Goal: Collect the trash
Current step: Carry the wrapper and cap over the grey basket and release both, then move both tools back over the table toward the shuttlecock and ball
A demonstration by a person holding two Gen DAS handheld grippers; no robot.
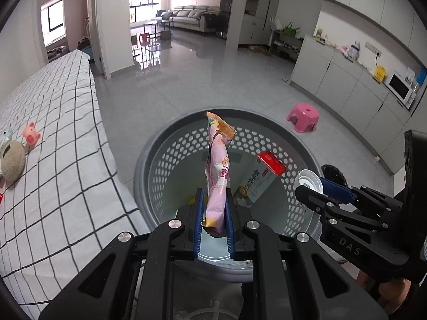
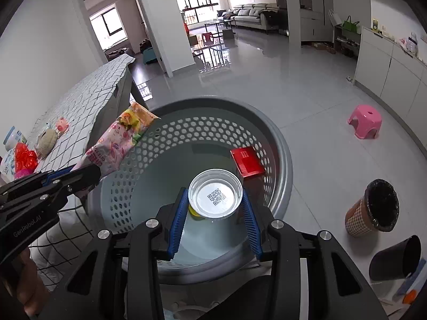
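My left gripper [image 1: 214, 200] is shut on a pink snack wrapper [image 1: 218, 168], which stands up between the blue pads over a grey perforated basket [image 1: 160, 160]. My right gripper [image 2: 214, 200] is shut on a white cup [image 2: 214, 194], bottom toward the camera with a QR code on it, also above the basket [image 2: 277, 144]. Inside the basket lie a red box [image 2: 246, 161] and a white and blue carton [image 1: 253, 184]. In the left wrist view the right gripper [image 1: 309, 189] shows at the right with the cup [image 1: 309, 180]. The right wrist view shows the left gripper [image 2: 88, 172] holding the wrapper [image 2: 117, 141].
A table under a checked cloth [image 1: 53, 133] stands to the left with a pink pig toy [image 1: 31, 133], a round beige toy [image 1: 13, 164] and red crumpled trash [image 2: 25, 160]. On the floor are a pink stool [image 2: 364, 121], a lined bin [image 2: 373, 208] and a black bin [image 2: 395, 258].
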